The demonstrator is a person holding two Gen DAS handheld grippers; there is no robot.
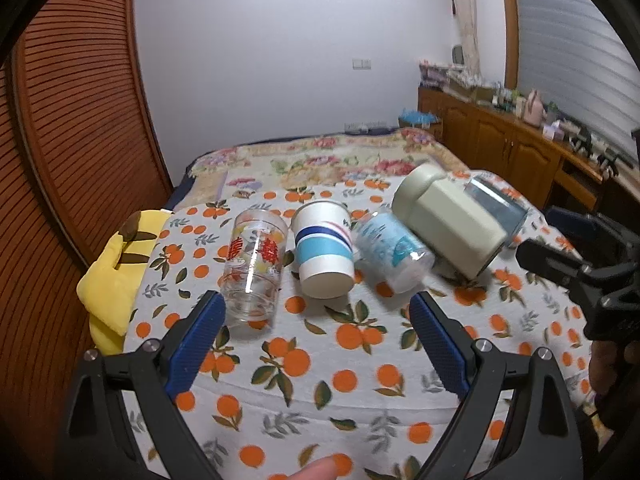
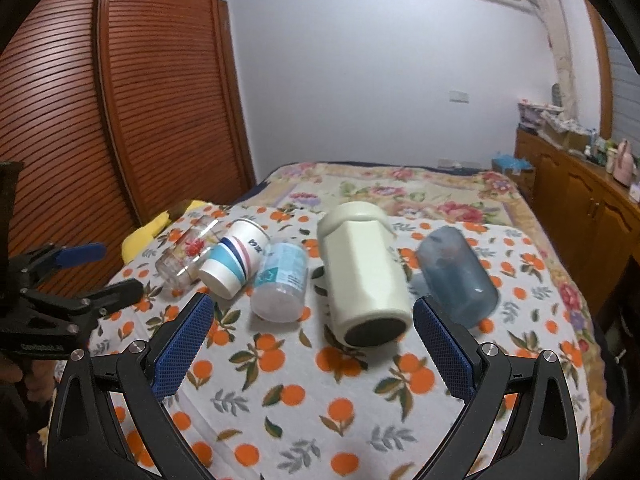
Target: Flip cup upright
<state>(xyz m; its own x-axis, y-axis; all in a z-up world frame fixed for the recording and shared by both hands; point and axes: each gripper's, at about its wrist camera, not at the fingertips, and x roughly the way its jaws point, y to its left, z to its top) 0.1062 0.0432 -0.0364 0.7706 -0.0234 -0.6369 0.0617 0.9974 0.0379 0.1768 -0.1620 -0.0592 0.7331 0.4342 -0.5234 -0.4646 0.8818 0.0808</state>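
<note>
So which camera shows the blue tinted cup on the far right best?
The right wrist view: the blue tinted cup lies on its side there, whole body visible beside the cream mug. In the left wrist view the mug hides most of it, leaving only one end showing.

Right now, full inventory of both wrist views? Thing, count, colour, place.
glass cup: 1, clear with red and yellow print, lying at the row's left end
paper cup: 1, white with blue bands, lying beside the glass cup
plastic cup: 1, clear with light blue print, lying mid-row
mug: 1, cream with dark base, lying right of centre
blue tumbler: 1, translucent blue, lying at the row's right end
cloth: 1, white with orange fruit print, under the cups
plush toy: 1, yellow, left edge of the cloth
left tool: 1, black with blue pads, open
right tool: 1, same, open
</note>
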